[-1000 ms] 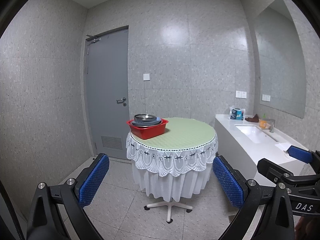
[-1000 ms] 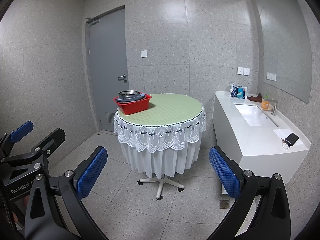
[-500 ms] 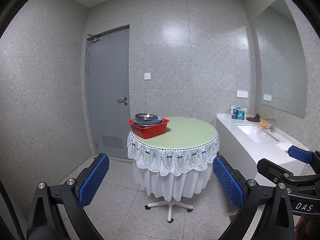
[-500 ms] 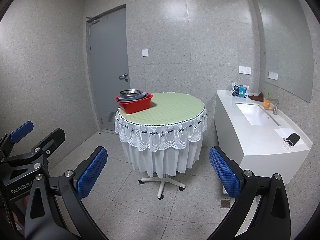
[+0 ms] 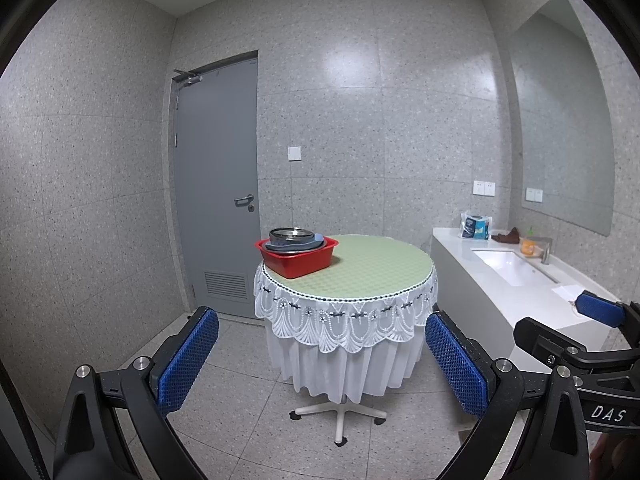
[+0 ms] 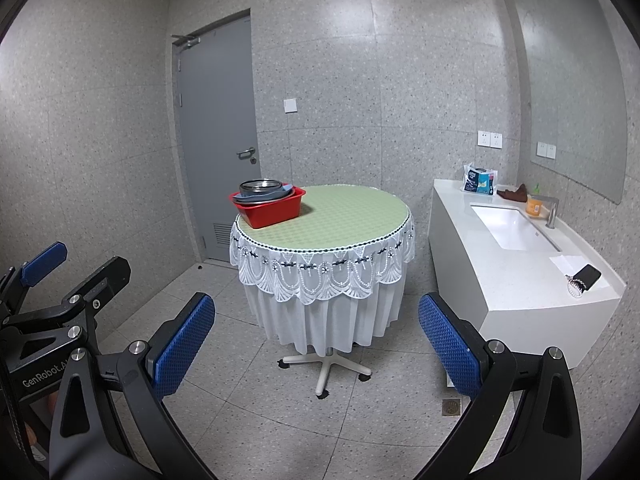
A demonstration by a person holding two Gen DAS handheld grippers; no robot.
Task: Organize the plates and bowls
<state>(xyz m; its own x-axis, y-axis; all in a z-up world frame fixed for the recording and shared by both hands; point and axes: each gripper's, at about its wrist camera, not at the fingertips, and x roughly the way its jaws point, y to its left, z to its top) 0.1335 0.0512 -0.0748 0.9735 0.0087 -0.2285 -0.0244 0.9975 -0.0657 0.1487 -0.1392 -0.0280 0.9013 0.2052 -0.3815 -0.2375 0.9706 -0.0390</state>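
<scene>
It was a washroom — grey speckled tile walls (image 6: 420,60) and floor, a white vanity counter (image 6: 516,280) with a sunken sink (image 6: 510,226) and faucet (image 6: 552,210), a wall mirror (image 6: 572,80), a floor drain (image 6: 451,407) — with a grey door (image 6: 218,132).

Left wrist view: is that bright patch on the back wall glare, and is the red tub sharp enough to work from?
Left wrist view: yes, soft ceiling-light glare on the tiled wall; fisheye bends the door. The red tub is small but sharp. Right wrist view: same glare, tub equally clear, corners vignetted black.
</scene>
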